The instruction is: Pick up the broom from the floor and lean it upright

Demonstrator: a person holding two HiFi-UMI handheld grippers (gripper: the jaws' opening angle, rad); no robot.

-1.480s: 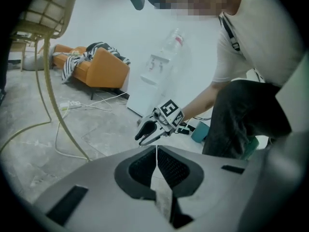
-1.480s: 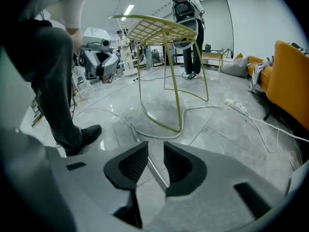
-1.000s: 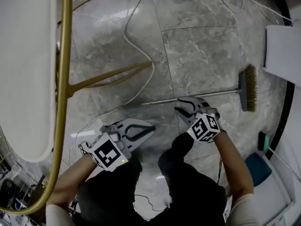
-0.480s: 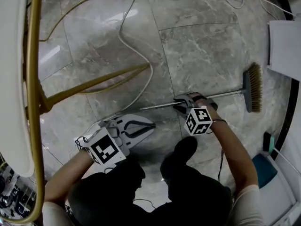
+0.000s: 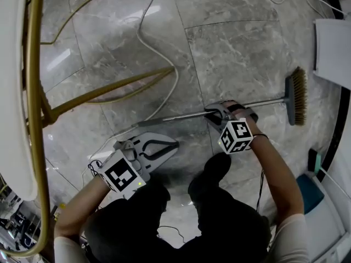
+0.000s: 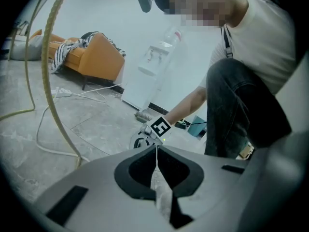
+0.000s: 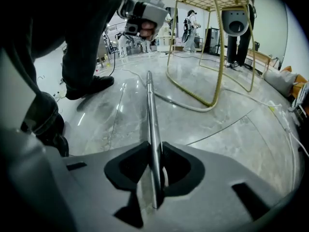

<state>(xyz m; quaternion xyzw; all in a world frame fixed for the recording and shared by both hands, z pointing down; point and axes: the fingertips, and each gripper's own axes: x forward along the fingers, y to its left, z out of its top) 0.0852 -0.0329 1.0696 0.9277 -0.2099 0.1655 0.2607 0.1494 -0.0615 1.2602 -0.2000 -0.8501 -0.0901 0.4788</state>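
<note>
**On grey marble tile, jaws closing round the broom's steel handle**

Low on the floor [image 5: 236, 53], a polished grey stone veined in white and laid in large square tiles, the broom [image 5: 175, 116] lies flat across the middle of the head view. Its handle is a thin, round, bright metal tube. Its head is a narrow bar of stiff tan bristles [image 5: 298, 96] at the right edge of the frame.

The right gripper [image 5: 215, 113] reaches down onto the tube partway along it, nearer the bristle end. In the right gripper view its grey jaws [image 7: 155, 151] are closing on the handle [image 7: 150, 110], which runs straight up the frame between the two dark curved pads, and the pads sit against both sides of it.

The left gripper [image 5: 174, 145] hangs at the lower left of the head view, apart from the broom. Its jaws [image 6: 156, 151] are pressed together with only a hairline seam between them, and nothing is held.

A slim, curved frame of gold tubing [image 5: 109, 89] stands at the upper left. A soft white cable [image 5: 175, 80] loops loosely over the tiles beside it.
</note>
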